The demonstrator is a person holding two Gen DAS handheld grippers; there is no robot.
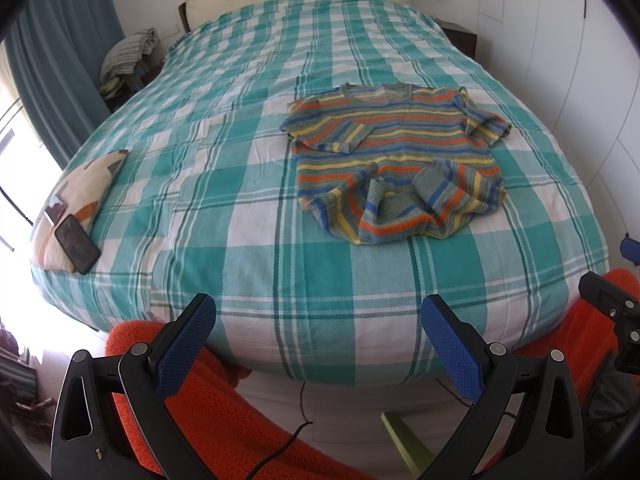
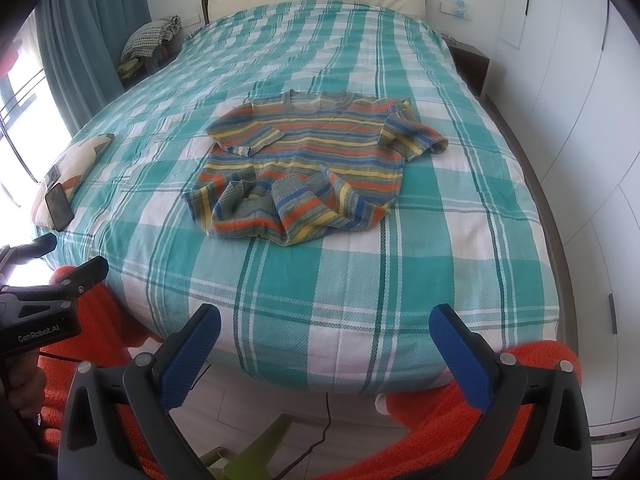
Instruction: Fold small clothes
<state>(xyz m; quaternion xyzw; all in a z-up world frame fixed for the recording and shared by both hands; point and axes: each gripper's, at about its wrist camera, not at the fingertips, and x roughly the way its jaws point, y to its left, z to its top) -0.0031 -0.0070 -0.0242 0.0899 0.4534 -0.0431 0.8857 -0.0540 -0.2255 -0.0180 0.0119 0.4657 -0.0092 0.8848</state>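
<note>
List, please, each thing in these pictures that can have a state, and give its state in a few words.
Left gripper: open, empty, held off the foot of the bed.
Right gripper: open, empty, held off the foot of the bed.
Striped shirt: lying on the bed, not folded, hem bunched up.
Phone: screen dark, resting on the pillow.
Pillow: lying at the bed's left edge.
Bedspread: spread out over the bed.

Striped sweater (image 2: pixel 304 168) rumpled on checked bedspread (image 2: pixel 360 280); right tongs (image 2: pixel 325 332) agape, empty.
</note>
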